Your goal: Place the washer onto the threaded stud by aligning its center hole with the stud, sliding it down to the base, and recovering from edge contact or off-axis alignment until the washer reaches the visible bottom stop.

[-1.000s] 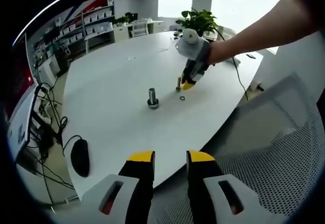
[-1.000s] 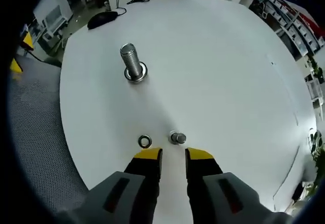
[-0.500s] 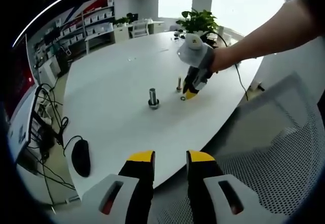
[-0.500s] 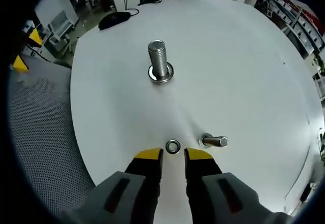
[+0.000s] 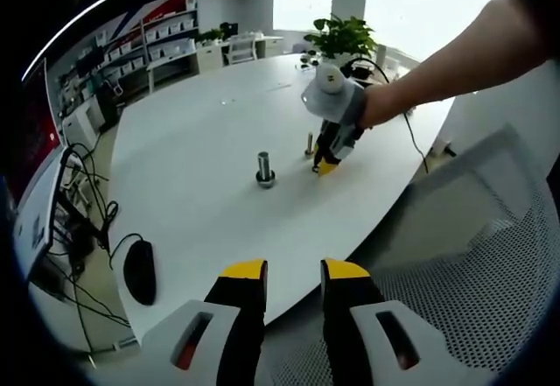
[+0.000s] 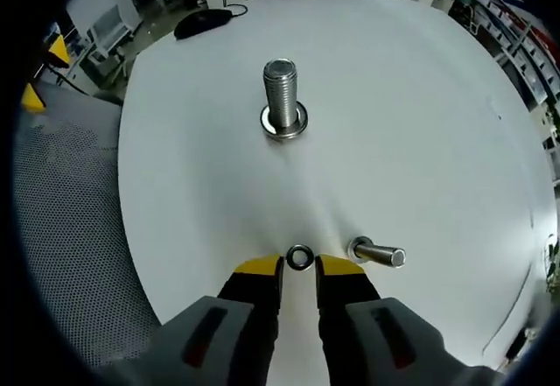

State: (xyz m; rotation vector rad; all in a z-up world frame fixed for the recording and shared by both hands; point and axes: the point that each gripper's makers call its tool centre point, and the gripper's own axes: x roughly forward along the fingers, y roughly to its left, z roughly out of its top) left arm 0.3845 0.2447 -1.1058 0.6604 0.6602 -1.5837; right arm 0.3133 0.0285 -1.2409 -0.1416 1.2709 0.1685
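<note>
A small steel washer (image 6: 299, 257) lies flat on the white table (image 6: 420, 132), right between the yellow fingertips of my right gripper (image 6: 299, 265), which is open around it. The threaded stud (image 6: 282, 97) stands upright on its wide base further ahead; the stud (image 5: 263, 169) shows mid-table in the left gripper view. A second, thinner bolt (image 6: 378, 253) lies just right of the washer. My left gripper (image 5: 293, 270) hangs open over the table's near edge, holding nothing. From there my right gripper (image 5: 327, 161) appears tipped down onto the table, with a bolt (image 5: 309, 145) beside it.
A black mouse (image 5: 138, 270) and cables (image 5: 87, 220) lie at the table's left end. A grey mesh chair (image 5: 455, 263) stands near the left gripper. A potted plant (image 5: 343, 36) sits at the far side, and a person's arm (image 5: 455, 62) reaches in from the right.
My right gripper has swung from between washer and thin bolt to centre on the washer and come down, so the washer now lies between its fingertips. The left gripper has stayed still.
</note>
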